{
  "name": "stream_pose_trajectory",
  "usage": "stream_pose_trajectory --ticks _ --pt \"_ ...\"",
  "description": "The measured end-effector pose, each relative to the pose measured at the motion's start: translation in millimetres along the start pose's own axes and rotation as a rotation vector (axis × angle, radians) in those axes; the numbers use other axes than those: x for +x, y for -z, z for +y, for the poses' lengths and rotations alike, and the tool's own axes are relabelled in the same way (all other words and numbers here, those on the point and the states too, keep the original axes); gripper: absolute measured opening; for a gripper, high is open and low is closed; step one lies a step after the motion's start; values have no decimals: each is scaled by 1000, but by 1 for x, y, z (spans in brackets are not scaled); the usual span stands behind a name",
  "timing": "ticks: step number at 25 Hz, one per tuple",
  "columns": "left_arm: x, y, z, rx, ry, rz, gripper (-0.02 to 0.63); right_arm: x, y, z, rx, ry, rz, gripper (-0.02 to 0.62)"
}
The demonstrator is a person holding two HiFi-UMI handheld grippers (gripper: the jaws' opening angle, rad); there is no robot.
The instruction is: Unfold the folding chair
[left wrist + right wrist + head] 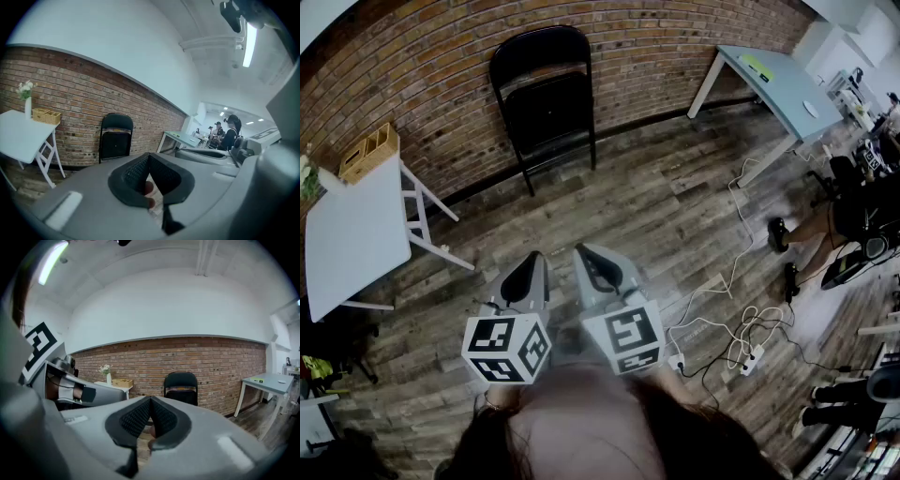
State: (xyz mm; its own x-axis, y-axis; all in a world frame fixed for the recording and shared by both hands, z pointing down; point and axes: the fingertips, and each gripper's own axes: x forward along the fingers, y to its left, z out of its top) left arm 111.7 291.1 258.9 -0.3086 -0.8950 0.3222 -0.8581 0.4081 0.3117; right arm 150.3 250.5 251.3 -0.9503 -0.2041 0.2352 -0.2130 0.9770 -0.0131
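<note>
Both tongs are shut and empty: the left tongs (531, 262) and the right tongs (586, 255) sit side by side, close against the person's body, aimed slightly down across the floor (656, 206) toward the chair (546, 94). From that carry, the approach looks not yet begun, and they seem closed simply because nothing is within reach. Well apart from them, the black chair stands folded flat and upright against the brick wall (412, 75), apparently parked out of the walkway, its seat tucked up against the back. A white desk (352, 234) bearing a wooden caddy (370, 150) stands to its left and a pale desk (778, 80) to its right, leaving bare planks straight ahead. Cables (741, 328) trail across the floor at right, off that line.
</note>
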Motion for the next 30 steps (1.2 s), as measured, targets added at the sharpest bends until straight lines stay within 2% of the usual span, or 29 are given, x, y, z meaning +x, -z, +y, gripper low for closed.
stream_pose_trajectory --ticks 8,17,22,30 --pt "31 -9 2 12 -27 -9 -3 19 0 -27 34 -37 -18 -5" --pt "50 -15 19 -30 -100 -13 -3 48 -2 -46 59 -95 -3 -5" --pt "67 -22 48 -80 -86 3 -3 85 0 -47 61 -97 24 -5" --pt "105 -63 107 -78 -29 -11 -3 156 -12 -45 58 -46 52 -5"
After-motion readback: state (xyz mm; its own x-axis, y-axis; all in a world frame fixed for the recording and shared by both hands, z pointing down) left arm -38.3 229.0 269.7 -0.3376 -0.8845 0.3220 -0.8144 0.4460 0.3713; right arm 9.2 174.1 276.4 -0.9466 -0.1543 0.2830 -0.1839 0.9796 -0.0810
